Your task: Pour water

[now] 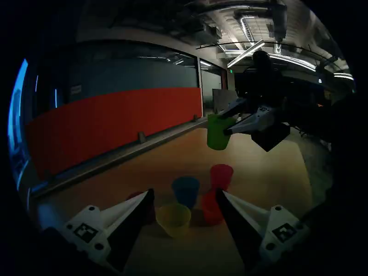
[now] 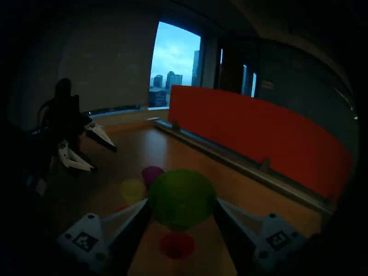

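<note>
My right gripper [image 2: 181, 203] is shut on a green cup [image 2: 181, 198] and holds it in the air above the wooden table [image 2: 138, 147]. In the left gripper view the green cup [image 1: 217, 132] hangs nearly upright in that right gripper [image 1: 224, 123], beyond a cluster of cups. My left gripper [image 1: 184, 191] is open low over the table [image 1: 257, 184]. A yellow cup [image 1: 174, 220] stands between its fingers, a blue cup [image 1: 186, 191] just past them. Two red cups [image 1: 221, 176] [image 1: 210, 207] stand by its right finger. In the right gripper view the left gripper [image 2: 105, 159] sits far left.
An orange partition [image 1: 115, 119] runs along the table's far edge on a rail. In the right gripper view a red cup [image 2: 177, 244], a magenta cup [image 2: 152, 175] and a yellow cup [image 2: 132, 189] stand below the green one. The room is dim; a window [image 2: 175, 60] shows a skyline.
</note>
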Tool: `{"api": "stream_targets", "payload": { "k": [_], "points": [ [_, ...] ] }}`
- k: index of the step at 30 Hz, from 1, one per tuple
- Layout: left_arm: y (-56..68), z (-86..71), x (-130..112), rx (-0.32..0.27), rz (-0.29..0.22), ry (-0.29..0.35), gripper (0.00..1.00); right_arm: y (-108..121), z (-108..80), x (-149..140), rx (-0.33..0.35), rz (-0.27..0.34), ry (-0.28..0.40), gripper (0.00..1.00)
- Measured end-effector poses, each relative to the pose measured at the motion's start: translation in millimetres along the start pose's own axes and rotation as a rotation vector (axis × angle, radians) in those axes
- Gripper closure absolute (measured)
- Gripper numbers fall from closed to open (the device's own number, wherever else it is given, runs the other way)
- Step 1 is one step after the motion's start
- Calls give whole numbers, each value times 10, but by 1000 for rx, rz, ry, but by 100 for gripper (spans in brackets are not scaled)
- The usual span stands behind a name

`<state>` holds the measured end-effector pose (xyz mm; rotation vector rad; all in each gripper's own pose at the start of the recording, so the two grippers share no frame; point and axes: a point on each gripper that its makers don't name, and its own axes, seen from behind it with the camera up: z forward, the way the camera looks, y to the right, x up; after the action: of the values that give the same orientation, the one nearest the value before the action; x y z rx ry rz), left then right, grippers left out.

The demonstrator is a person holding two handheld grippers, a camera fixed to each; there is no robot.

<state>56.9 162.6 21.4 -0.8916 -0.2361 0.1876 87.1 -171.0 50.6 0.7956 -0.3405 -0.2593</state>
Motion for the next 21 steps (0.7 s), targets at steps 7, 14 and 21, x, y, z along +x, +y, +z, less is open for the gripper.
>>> {"api": "stream_targets", "payload": {
  "k": [7, 14, 21],
  "points": [
    [43, -42, 9, 4, 1, 7, 1, -113, -77, 89, 0, 5, 40, 9],
    [71, -81, 33, 4, -3, 16, 1, -184, -122, 191, 0, 32, 93, 9],
    [102, -135, 38, -2, -9, 19, 1, -214, -151, 275, 3, 53, 151, 9]
  ]
}}
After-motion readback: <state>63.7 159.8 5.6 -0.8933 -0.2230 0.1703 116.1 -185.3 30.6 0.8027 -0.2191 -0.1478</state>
